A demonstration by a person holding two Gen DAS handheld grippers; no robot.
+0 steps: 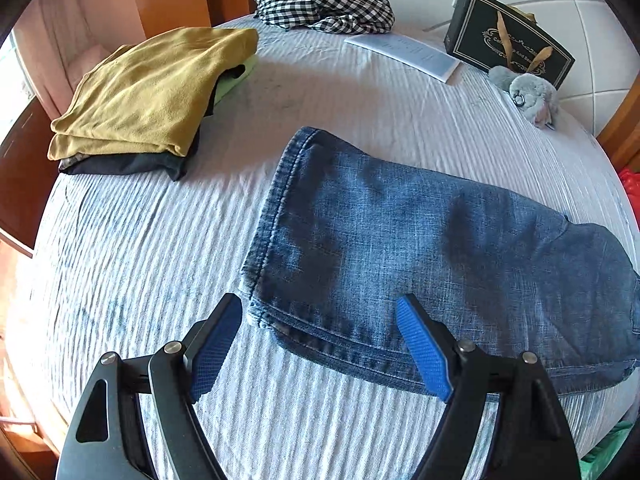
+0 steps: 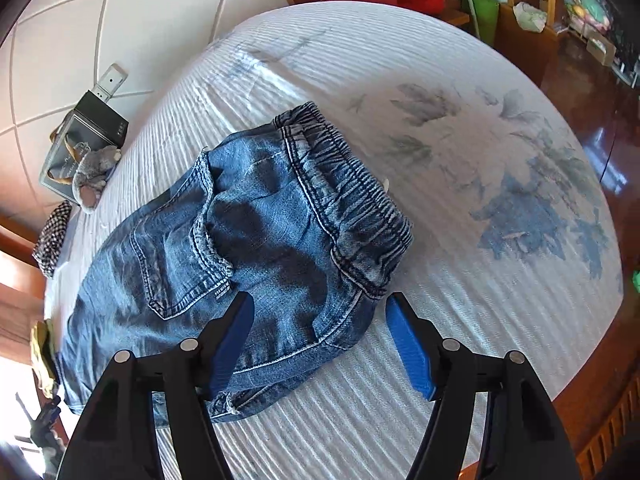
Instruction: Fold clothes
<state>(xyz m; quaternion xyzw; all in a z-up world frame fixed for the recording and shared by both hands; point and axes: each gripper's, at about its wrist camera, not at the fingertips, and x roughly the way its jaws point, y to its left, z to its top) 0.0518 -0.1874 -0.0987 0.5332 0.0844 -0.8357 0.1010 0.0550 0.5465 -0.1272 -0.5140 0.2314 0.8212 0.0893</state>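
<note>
A pair of blue jeans lies folded lengthwise on the white bed. In the left wrist view its leg hems point toward me, and my left gripper stands open just above the near hem corner, holding nothing. The right wrist view shows the waist end of the jeans, with the elastic waistband and a back pocket up. My right gripper is open over the near waist corner, nothing between its blue pads.
A stack of folded clothes, mustard shirt on top, sits at the bed's far left. A checked garment, a white booklet, a dark gift bag and a grey plush toy lie near the headboard. A wooden bed frame edges the mattress.
</note>
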